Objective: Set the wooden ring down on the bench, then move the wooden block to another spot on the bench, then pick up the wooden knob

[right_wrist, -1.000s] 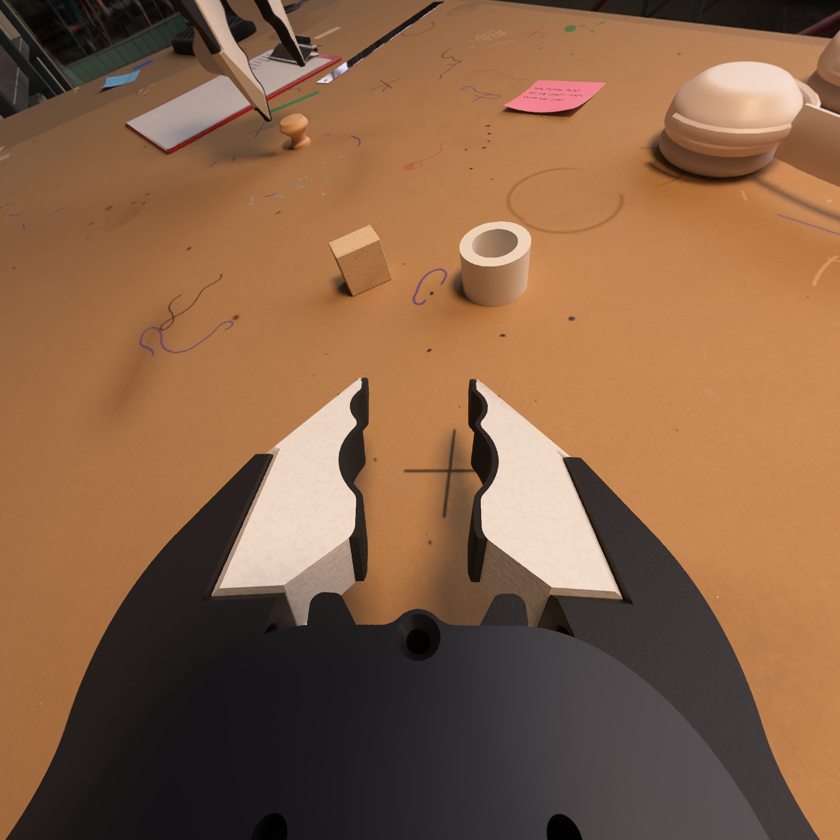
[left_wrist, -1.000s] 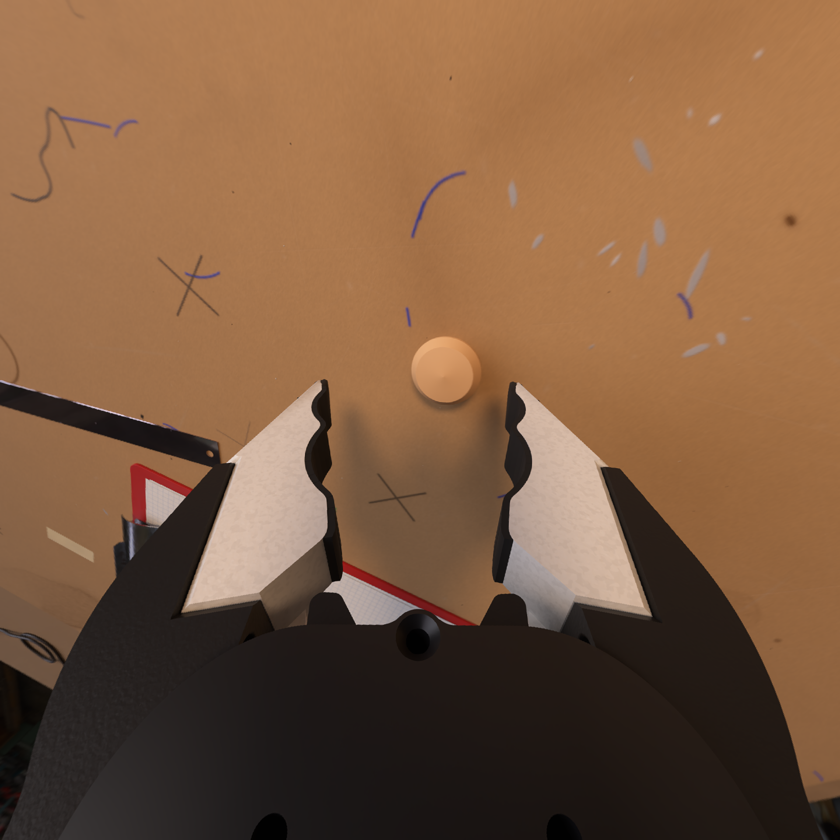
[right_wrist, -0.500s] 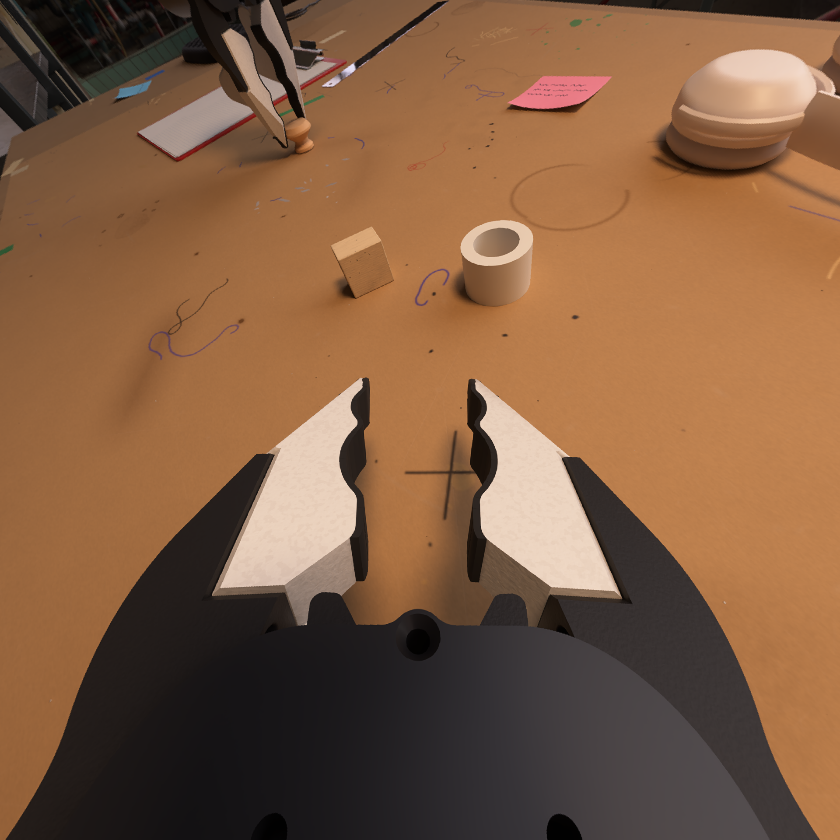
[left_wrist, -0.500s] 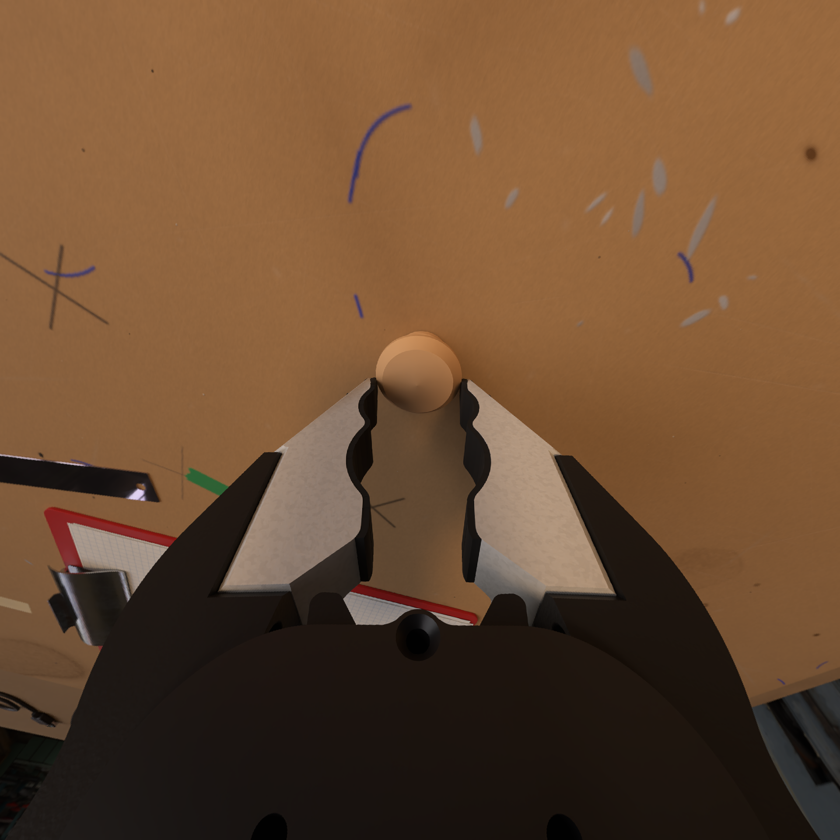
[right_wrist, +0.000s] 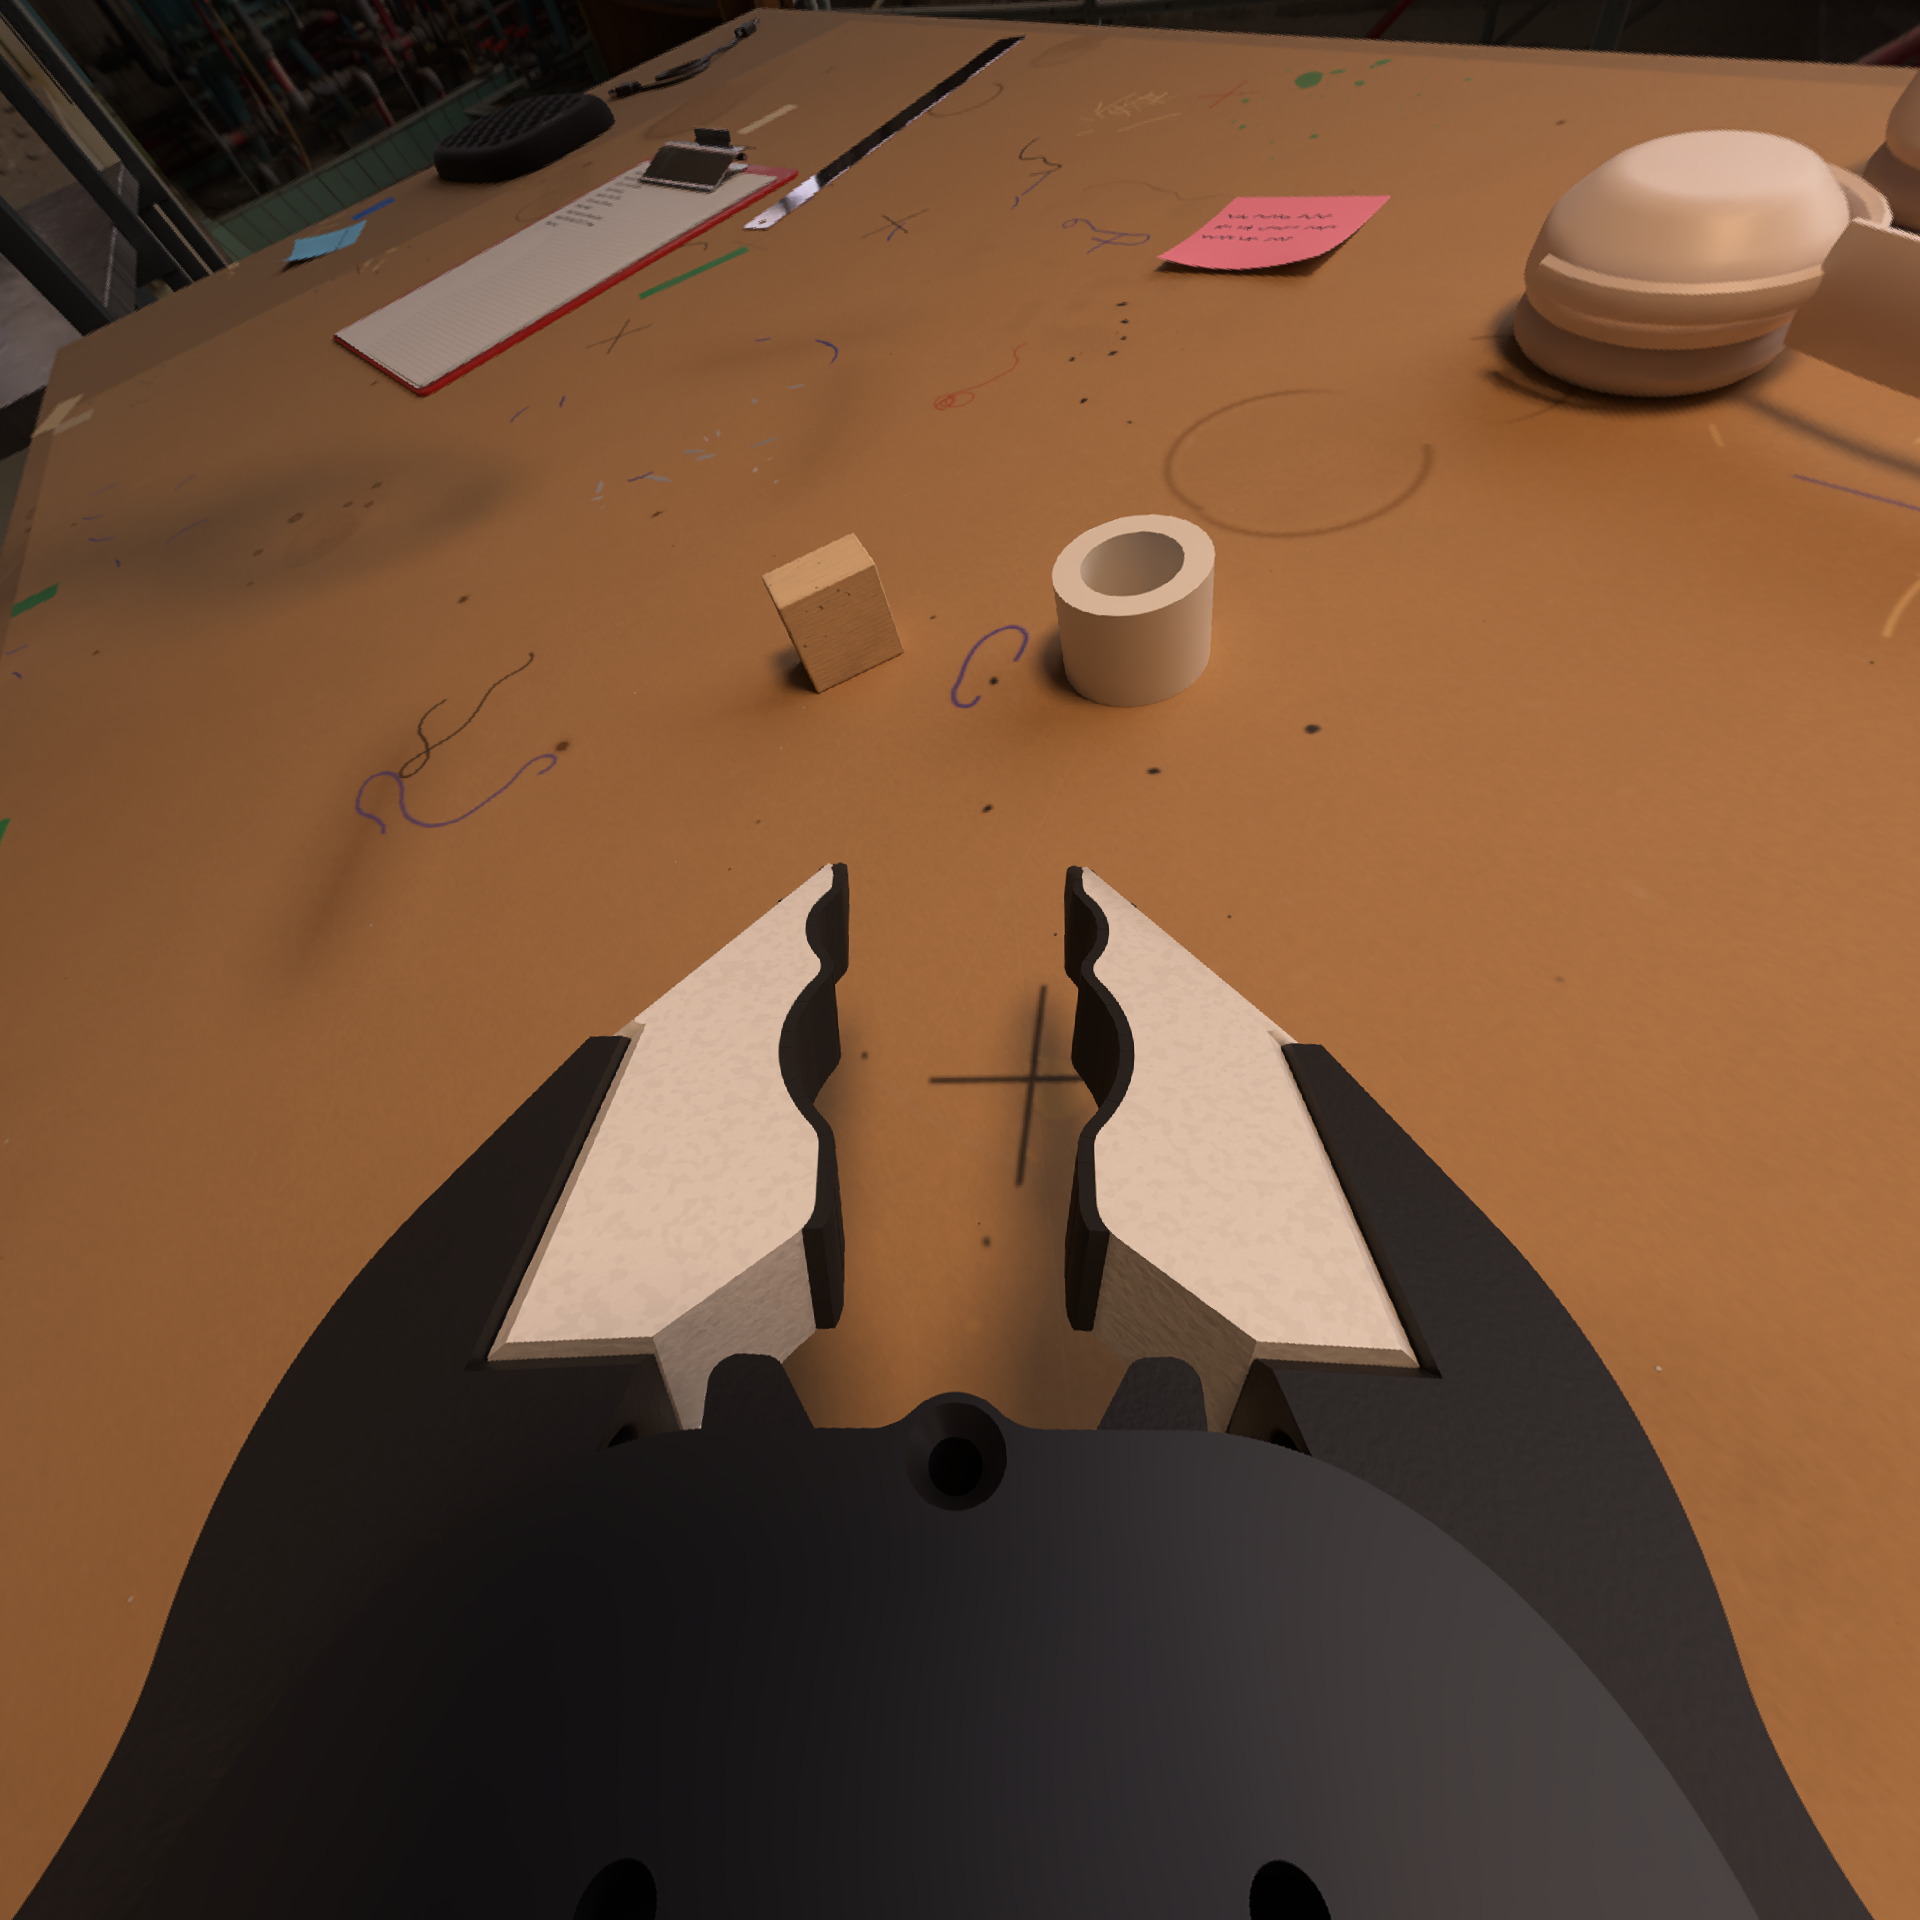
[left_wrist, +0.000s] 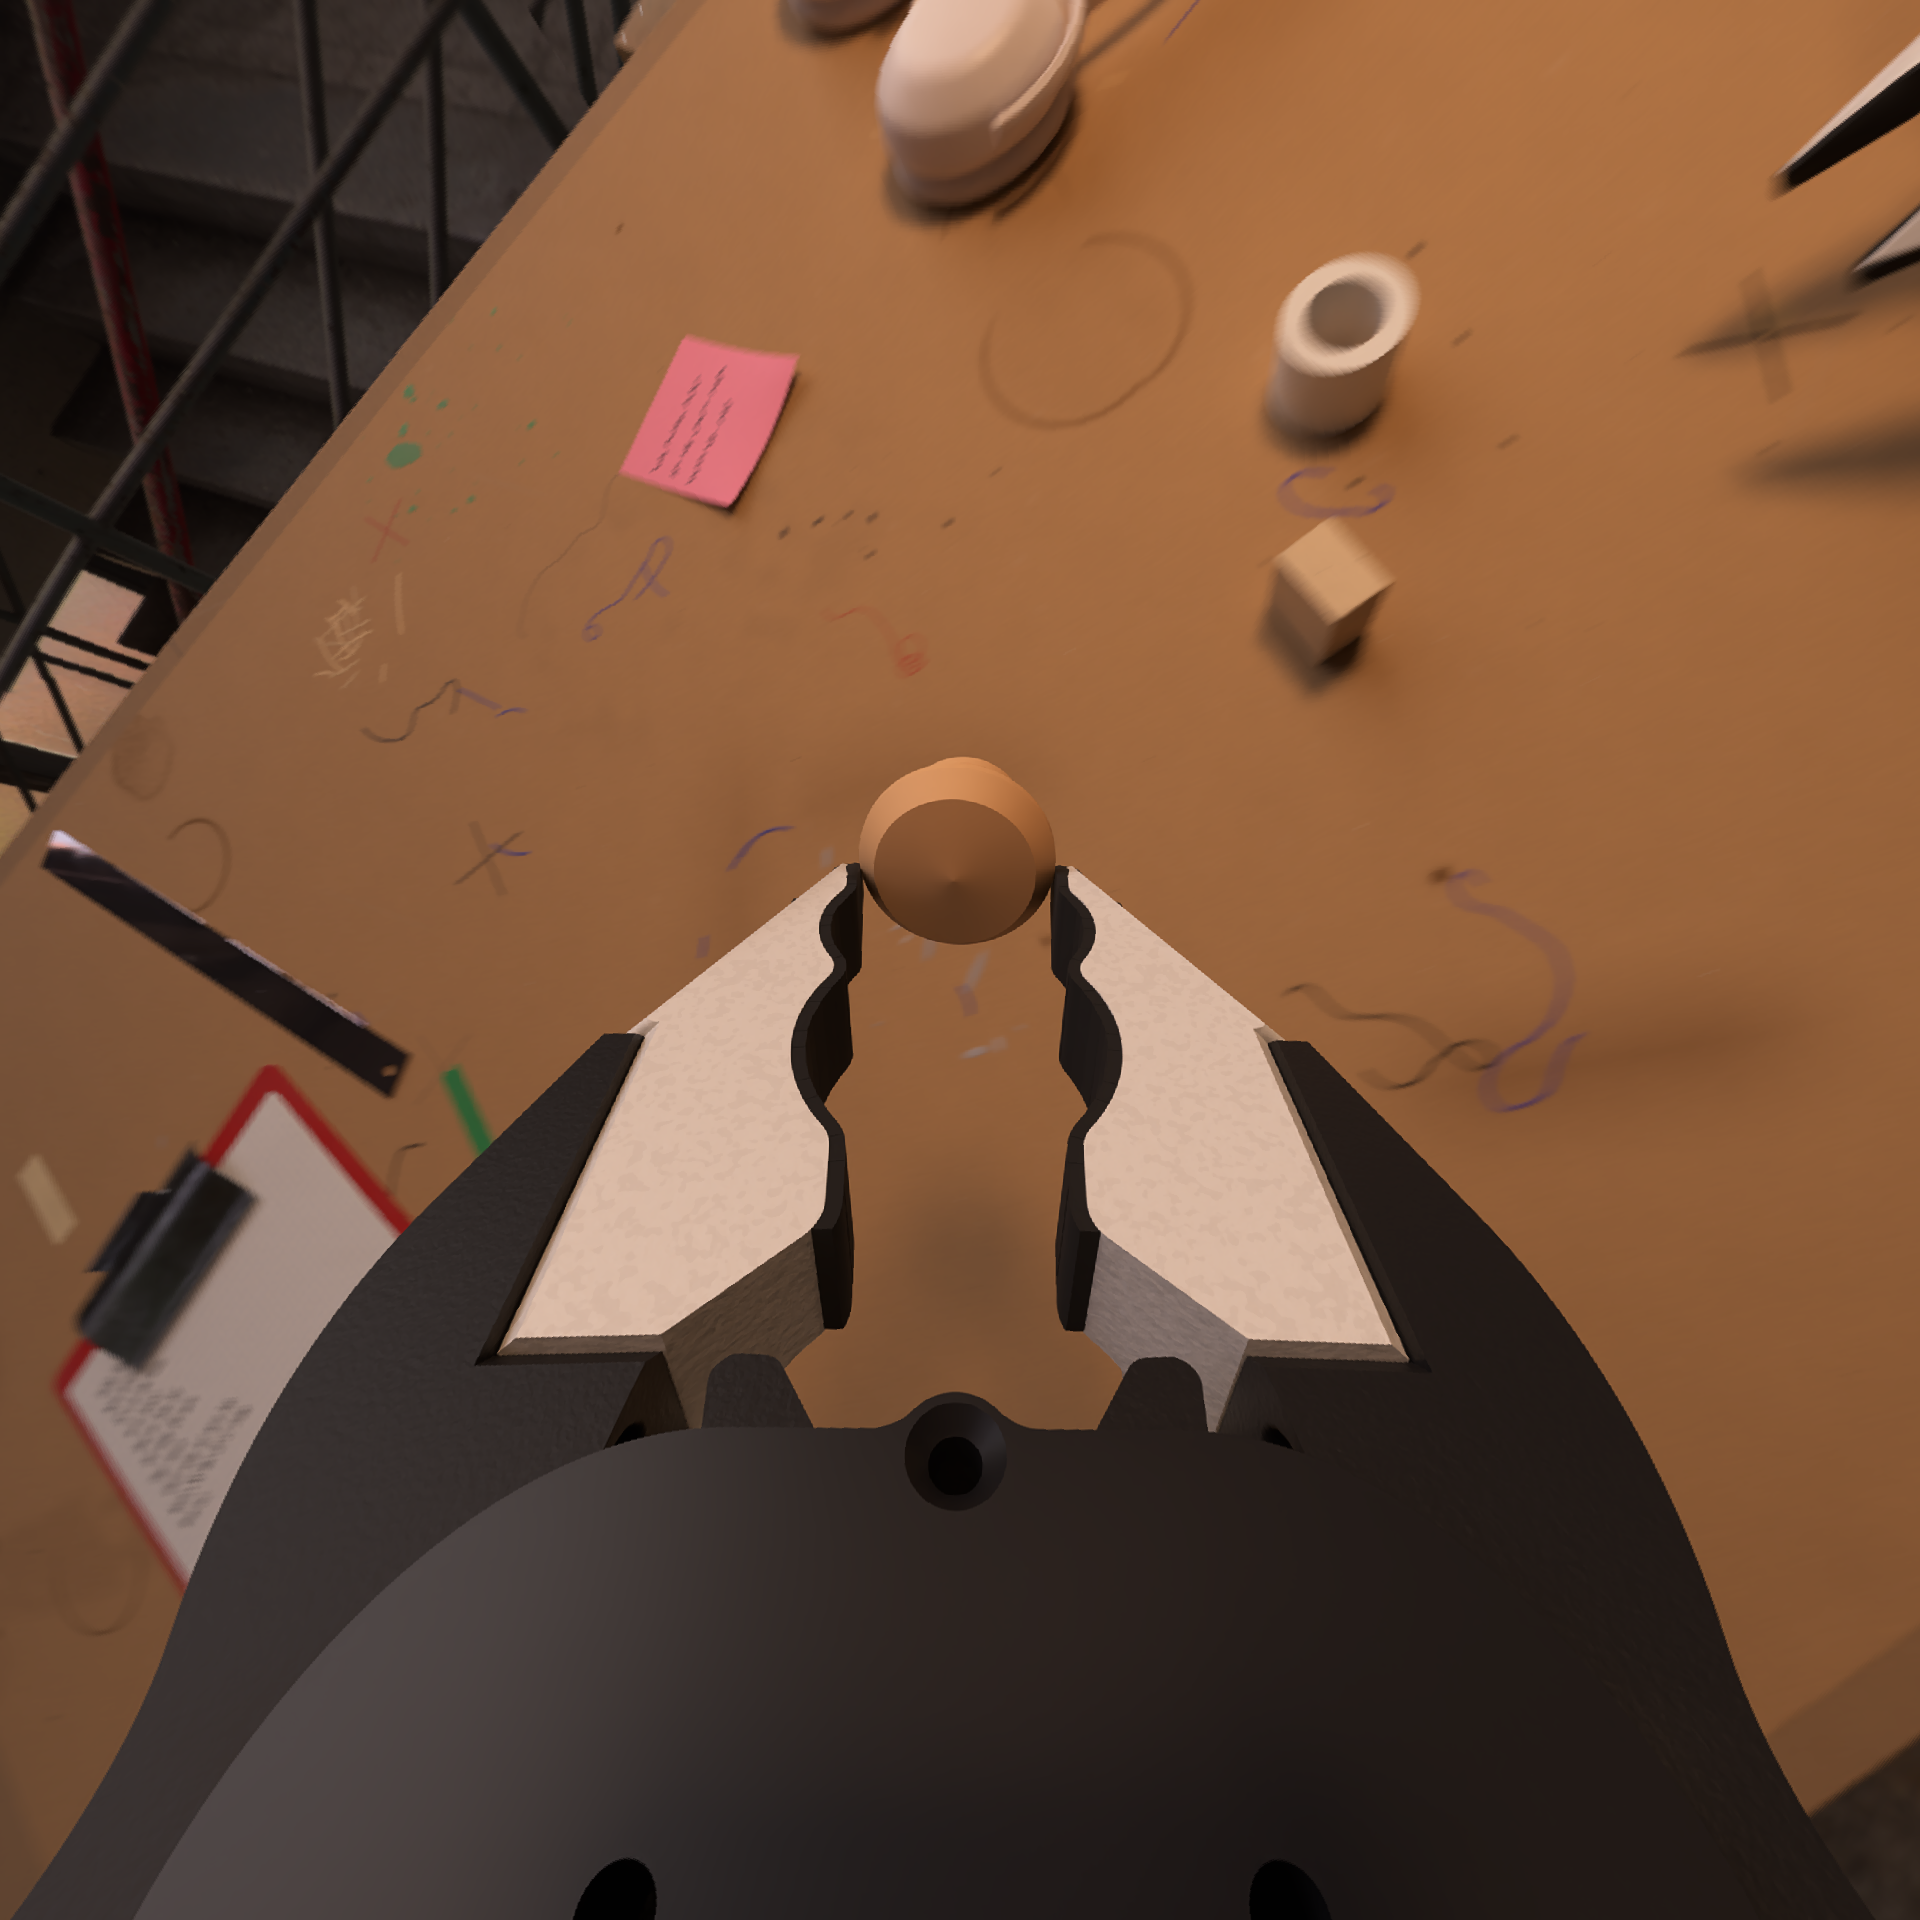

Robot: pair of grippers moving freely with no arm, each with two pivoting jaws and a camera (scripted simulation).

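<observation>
Left wrist view looks steeply down from high above the table point(left_wrist: 1143, 675); right wrist view looks low, forward. Both share the block point(left_wrist: 1328, 601) and ring point(left_wrist: 1340, 348).

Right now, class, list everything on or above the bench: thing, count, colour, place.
wooden knob: 1, orange-tan, gripped above bench
wooden block: 1, pale tan, mid-bench, left of ring
wooden ring: 1, cream, upright beside block
sticky note: 1, pink, far side
clipboard: 1, red-edged, far left
ruler: 1, dark metal, beside clipboard
headphones: 1, cream, far right
left tongs: shut on knob
right tongs: open, nothing held
</observation>
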